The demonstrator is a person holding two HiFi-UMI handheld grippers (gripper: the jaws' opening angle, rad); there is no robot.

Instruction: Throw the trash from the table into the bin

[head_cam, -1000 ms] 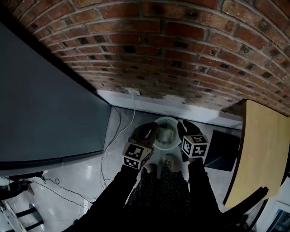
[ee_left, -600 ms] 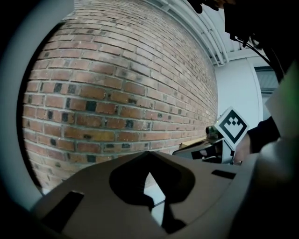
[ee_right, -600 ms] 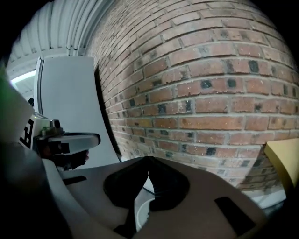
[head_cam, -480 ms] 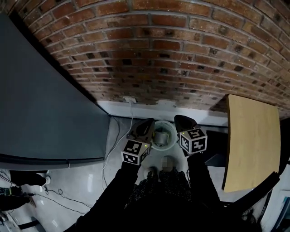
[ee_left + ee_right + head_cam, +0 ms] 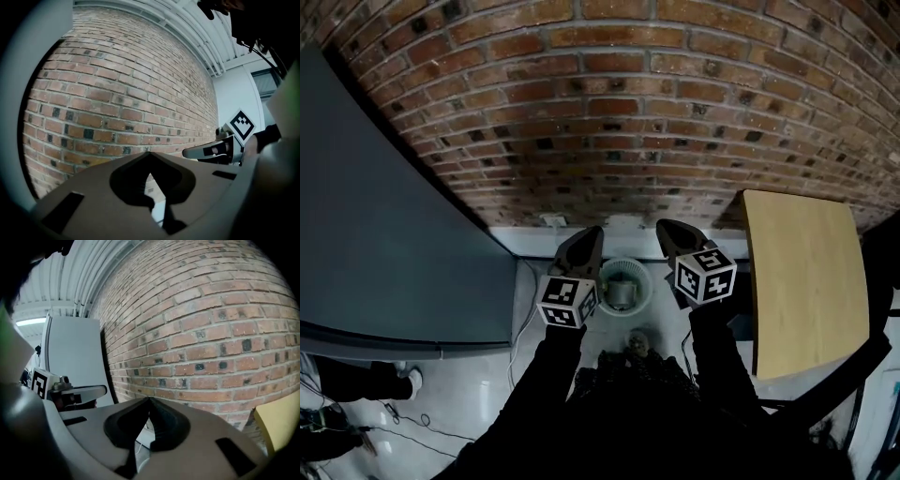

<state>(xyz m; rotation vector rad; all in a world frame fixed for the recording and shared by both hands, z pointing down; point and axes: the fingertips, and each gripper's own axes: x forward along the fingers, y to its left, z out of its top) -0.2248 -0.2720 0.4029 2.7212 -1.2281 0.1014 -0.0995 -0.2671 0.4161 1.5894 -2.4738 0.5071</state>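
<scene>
Head view: your left gripper (image 5: pixel 591 234) and right gripper (image 5: pixel 666 228) hang side by side over the white bin (image 5: pixel 643 272), one at each side of it, both pointing toward the brick wall (image 5: pixel 609 112). Neither touches the bin.

Left gripper view: your jaws are clenched tip to tip with nothing between them, just brick beyond.

Right gripper view: same, jaws closed together and empty.

The trash (image 5: pixel 622 296), a greyish lump, lies inside the bin on the floor; can't tell what it is from here. The bin stands near the foot of the wall, between the grey panel (image 5: pixel 384 234) on your left and the wooden table (image 5: pixel 802 272) on your right.
</scene>
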